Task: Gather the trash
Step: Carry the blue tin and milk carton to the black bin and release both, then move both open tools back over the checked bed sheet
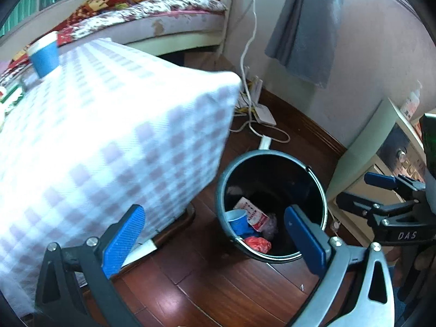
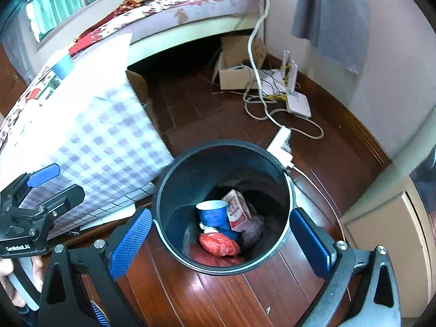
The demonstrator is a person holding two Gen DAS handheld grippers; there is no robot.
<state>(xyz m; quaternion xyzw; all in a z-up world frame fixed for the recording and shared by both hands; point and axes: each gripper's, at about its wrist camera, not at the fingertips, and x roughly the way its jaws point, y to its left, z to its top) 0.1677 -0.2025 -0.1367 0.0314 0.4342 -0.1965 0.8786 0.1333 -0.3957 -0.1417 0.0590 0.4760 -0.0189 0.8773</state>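
Round dark bin (image 2: 174, 190), crumpled red wrapper (image 2: 218, 244) inside

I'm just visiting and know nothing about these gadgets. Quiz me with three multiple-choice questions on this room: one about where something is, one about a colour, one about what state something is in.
1. Where is the red crumpled bag?
A. on the bed
B. inside the dark bin
C. on the floor by the cables

2. What colour is the paper cup standing on the checked tablecloth?
A. blue with a white rim
B. green
C. plain red

3. How does the right gripper stand?
A. shut on a carton
B. shut on a cup
C. open and empty

Answers: 1 B, the bag lies at the bin's bottom beside another cup and a carton. 2 A, its blue wall and white rim show in the left wrist view. 3 C, its blue pads stand wide apart above the bin with nothing between them.
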